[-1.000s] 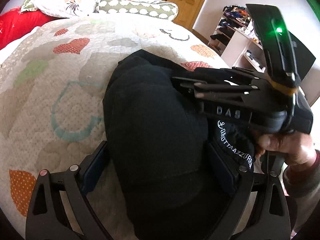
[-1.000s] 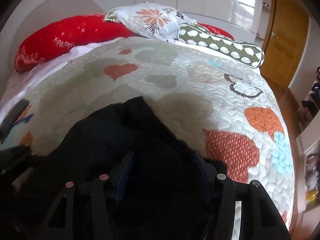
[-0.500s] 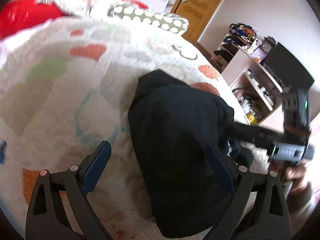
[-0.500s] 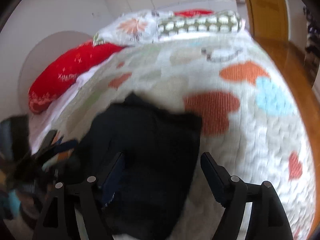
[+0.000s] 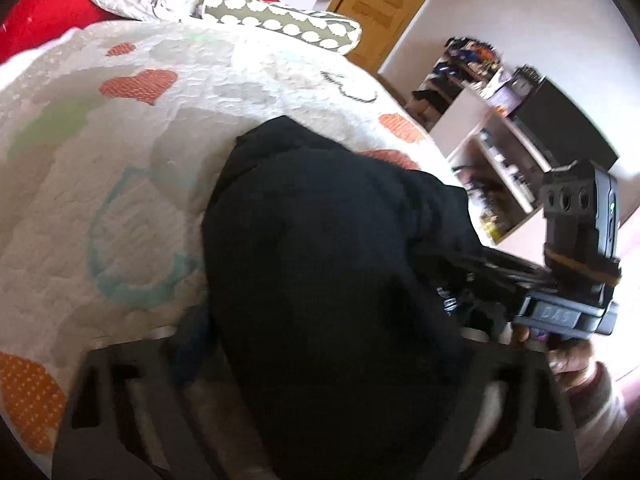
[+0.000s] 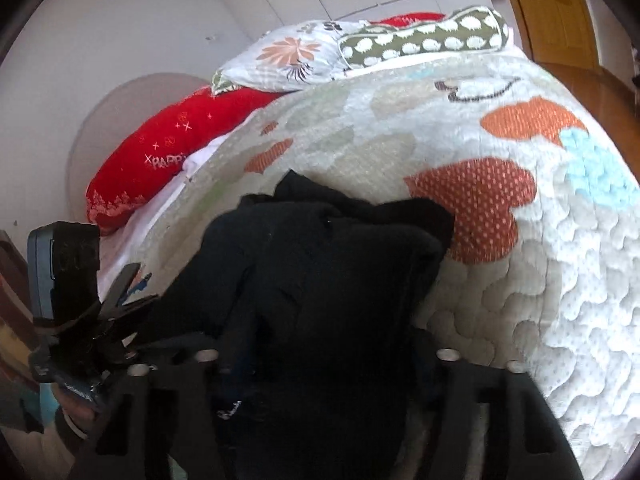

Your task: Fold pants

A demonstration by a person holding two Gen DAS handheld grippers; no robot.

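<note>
The black pants (image 5: 320, 264) lie in a folded bundle on the quilted bed (image 5: 120, 168). My left gripper (image 5: 328, 320) straddles the near end of the bundle. Its jaws are closing, the blue left pad (image 5: 192, 336) sits against the cloth, and the other pad is buried under it. From the right edge my right gripper (image 5: 436, 268) reaches into the pants. In the right wrist view the pants (image 6: 328, 272) fill the gap of my right gripper (image 6: 328, 340), whose jaws are closing on the cloth. The left gripper (image 6: 136, 292) shows at the left.
Pillows (image 6: 288, 56) and a red cushion (image 6: 160, 156) lie at the head of the bed. A wooden door (image 5: 384, 0) and a cluttered shelf unit (image 5: 492, 148) with a dark screen stand beyond the bed's right side. Bare quilt (image 6: 540, 280) stretches right of the pants.
The right gripper lay across the pants, drew off to the right, and now sits at the bundle's right edge. Both pairs of jaws have narrowed onto the cloth.
</note>
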